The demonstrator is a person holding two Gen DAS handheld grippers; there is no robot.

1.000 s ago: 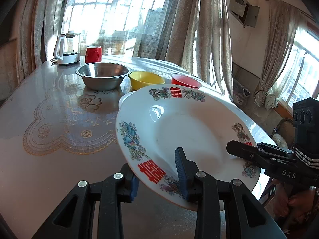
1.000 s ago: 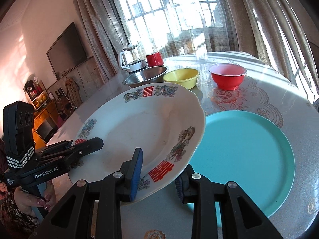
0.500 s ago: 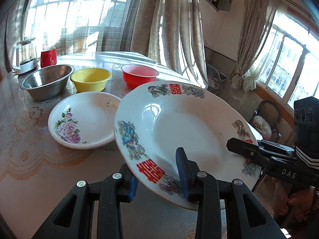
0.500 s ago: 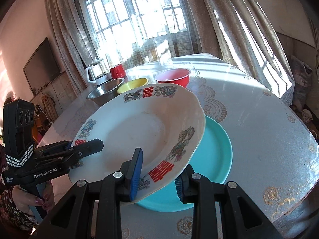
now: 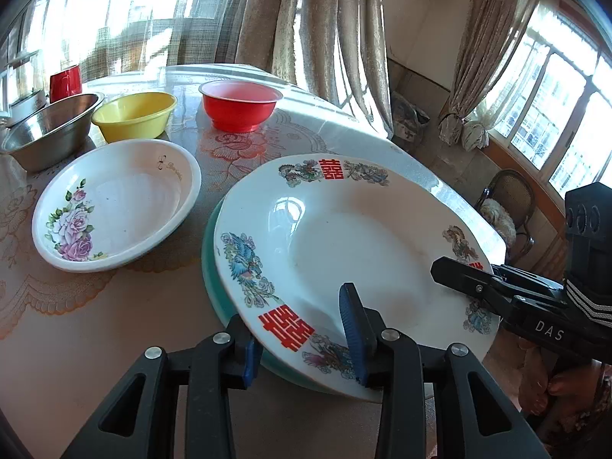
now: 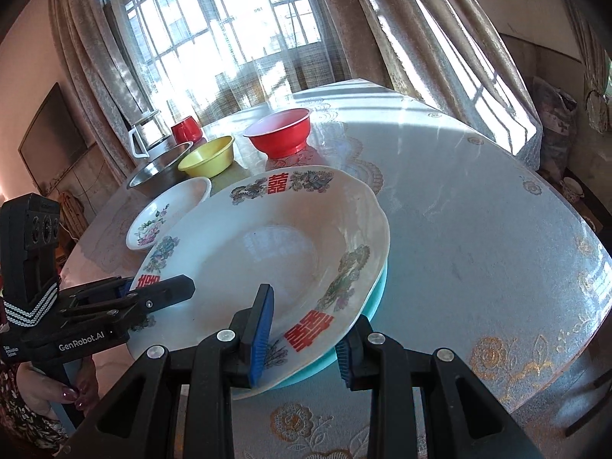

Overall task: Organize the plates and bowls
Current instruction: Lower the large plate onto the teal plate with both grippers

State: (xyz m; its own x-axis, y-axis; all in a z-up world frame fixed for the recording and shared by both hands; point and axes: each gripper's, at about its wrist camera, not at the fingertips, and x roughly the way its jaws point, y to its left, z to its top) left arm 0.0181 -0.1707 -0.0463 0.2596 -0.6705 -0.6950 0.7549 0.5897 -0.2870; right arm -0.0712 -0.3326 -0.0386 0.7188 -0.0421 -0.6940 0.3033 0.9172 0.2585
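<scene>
A large white plate with red characters and bird motifs (image 5: 336, 237) (image 6: 267, 252) is held by both grippers over a teal plate (image 5: 209, 267) (image 6: 376, 294), almost covering it. My left gripper (image 5: 302, 340) is shut on the large plate's near rim. My right gripper (image 6: 302, 340) is shut on the opposite rim; it shows in the left wrist view (image 5: 493, 287). A white rose-pattern dish (image 5: 114, 202) (image 6: 168, 214) lies to the left. Behind stand a yellow bowl (image 5: 134, 114), a red bowl (image 5: 241, 103) and a steel bowl (image 5: 49, 130).
A red cup (image 5: 65, 82) and a glass kettle (image 6: 147, 135) stand at the table's far end. The table edge (image 6: 573, 344) runs close on the right, with a chair (image 5: 508, 206) beyond. Curtains and windows surround the table.
Both grippers have carried the large plate rightward and down over the teal plate; the plate sits lower and nearly level. The rose dish now lies clear to its left.
</scene>
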